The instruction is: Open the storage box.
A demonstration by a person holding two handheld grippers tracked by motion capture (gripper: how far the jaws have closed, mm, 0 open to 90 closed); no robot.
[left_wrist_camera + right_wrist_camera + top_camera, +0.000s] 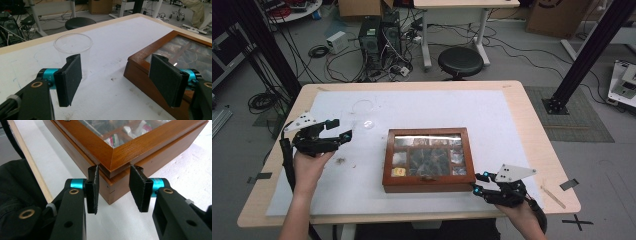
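Now R gripper [113,192] jaws straddling box [130,150] corner

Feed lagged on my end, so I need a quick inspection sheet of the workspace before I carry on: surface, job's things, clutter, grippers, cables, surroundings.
Surface: wooden table under a white sheet, with smudges and crumbs left of centre.
Job's things: wooden box with a glass lid, shut, compartments with small items inside; clear plastic cup upright, beside the box.
Clutter: a small strip near the table's right edge.
Grippers: left gripper open, held above the table facing the cup; right gripper open, jaws either side of the box's near corner.
Cables: one trails from each gripper; tangled leads on the floor.
Surroundings: computer towers, black stool, desk legs, cardboard boxes.
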